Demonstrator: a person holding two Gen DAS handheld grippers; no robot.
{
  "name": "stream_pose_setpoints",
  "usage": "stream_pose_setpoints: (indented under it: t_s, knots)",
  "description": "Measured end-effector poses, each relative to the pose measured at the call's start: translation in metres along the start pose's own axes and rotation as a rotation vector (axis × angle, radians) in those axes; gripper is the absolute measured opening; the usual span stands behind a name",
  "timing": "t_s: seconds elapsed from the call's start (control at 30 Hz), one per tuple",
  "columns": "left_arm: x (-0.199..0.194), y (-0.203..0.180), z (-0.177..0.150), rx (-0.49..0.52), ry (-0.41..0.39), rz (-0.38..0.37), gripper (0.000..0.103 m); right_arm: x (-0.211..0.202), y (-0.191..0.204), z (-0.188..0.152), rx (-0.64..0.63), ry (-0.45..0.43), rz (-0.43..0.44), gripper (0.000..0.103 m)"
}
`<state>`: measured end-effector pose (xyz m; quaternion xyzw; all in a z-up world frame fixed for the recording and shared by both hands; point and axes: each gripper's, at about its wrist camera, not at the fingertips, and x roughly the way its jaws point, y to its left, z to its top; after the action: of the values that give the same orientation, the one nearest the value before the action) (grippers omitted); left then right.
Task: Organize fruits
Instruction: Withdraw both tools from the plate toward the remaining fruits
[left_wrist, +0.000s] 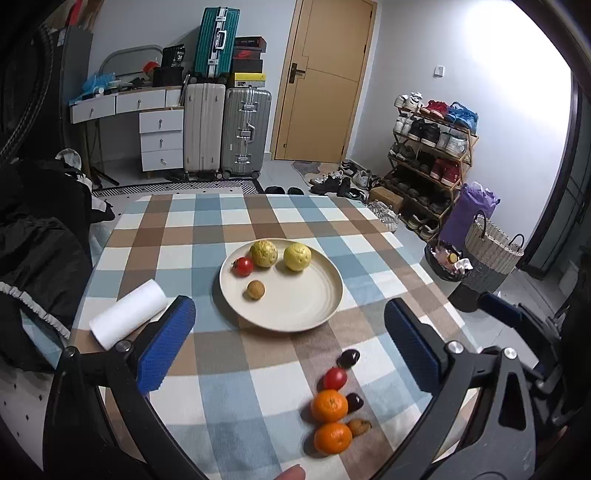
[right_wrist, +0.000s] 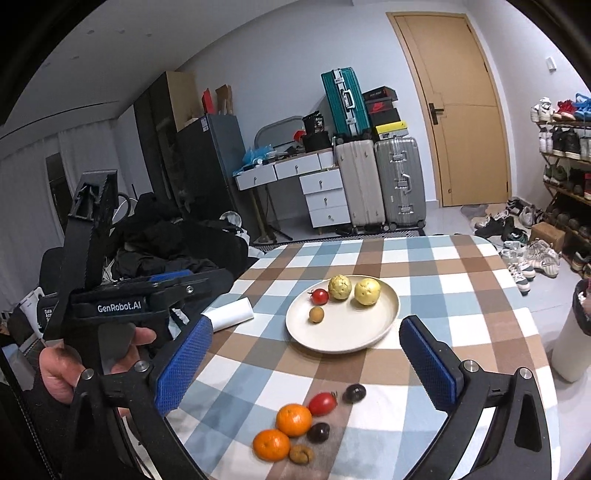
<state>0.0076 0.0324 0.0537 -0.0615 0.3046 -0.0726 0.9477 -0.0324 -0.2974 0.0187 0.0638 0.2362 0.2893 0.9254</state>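
Both the left gripper (left_wrist: 290, 345) and right gripper (right_wrist: 306, 360) are held wide open, nothing gripped. The loose fruits (right_wrist: 295, 421) are seen just below the right gripper's fingertips, short of the plate (right_wrist: 384, 325).

Two wrist views, angled down from near, sharing the plate (left_wrist: 325, 295) (right_wrist: 388, 321) and checked table (left_wrist: 177, 258) (right_wrist: 480, 332).

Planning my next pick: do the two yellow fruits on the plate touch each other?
Apart. The left wrist view shows bare plate between the two yellow fruits.
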Motion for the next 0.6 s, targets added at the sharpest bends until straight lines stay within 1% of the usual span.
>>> stream_pose_setpoints:
  t_s: [0.1, 0.27, 0.4, 0.47, 0.53, 0.6]
  knots:
    - [-0.005, -0.003, -0.016, 0.007, 0.011, 0.009, 0.102, -0.013, 0.001, -0.010, -0.008, -0.010, 0.007, 0.103]
    - [-0.004, -0.001, -0.045, -0.009, 0.051, -0.002, 0.102, -0.022, -0.002, -0.024, -0.023, 0.000, -0.038, 0.103]
    - [0.009, 0.002, -0.066, 0.002, 0.104, -0.020, 0.102, -0.027, -0.007, -0.039, -0.003, 0.006, -0.048, 0.103]
    - [0.014, 0.000, -0.078, 0.021, 0.116, -0.014, 0.102, -0.027, -0.010, -0.046, 0.013, 0.003, -0.061, 0.103]
    - [0.020, 0.000, -0.090, 0.032, 0.138, -0.013, 0.102, -0.025, -0.012, -0.055, 0.032, 0.012, -0.068, 0.103]
    - [0.027, 0.000, -0.100, 0.026, 0.167, -0.031, 0.102, -0.022, -0.014, -0.064, 0.046, 0.031, -0.067, 0.103]
